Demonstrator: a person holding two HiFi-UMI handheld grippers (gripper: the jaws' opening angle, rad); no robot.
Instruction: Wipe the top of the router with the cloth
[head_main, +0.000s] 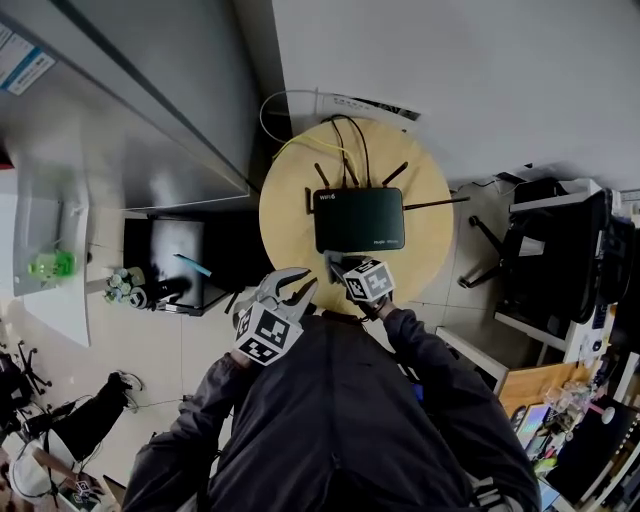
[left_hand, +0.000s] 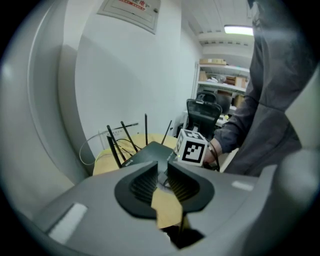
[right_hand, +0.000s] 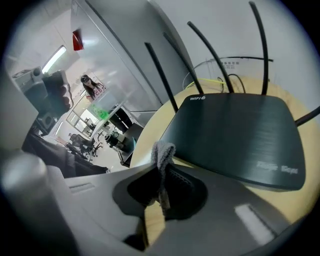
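Observation:
A black router (head_main: 360, 218) with several thin antennas lies flat in the middle of a round wooden table (head_main: 290, 210). My right gripper (head_main: 338, 268) hovers at the router's near edge, shut on a small grey cloth (head_main: 333, 264). In the right gripper view the cloth (right_hand: 163, 152) sticks up between the jaws, just short of the router's (right_hand: 235, 135) front left corner. My left gripper (head_main: 292, 288) hangs off the table's near left rim, open and holding nothing. The left gripper view looks past its jaws at the router (left_hand: 149, 152) and the right gripper's marker cube (left_hand: 192, 146).
Cables (head_main: 345, 150) run from the router's back toward the wall. A black office chair (head_main: 545, 250) stands right of the table, and a dark low cabinet (head_main: 175, 260) left of it. A wooden box (head_main: 535, 385) sits at the near right.

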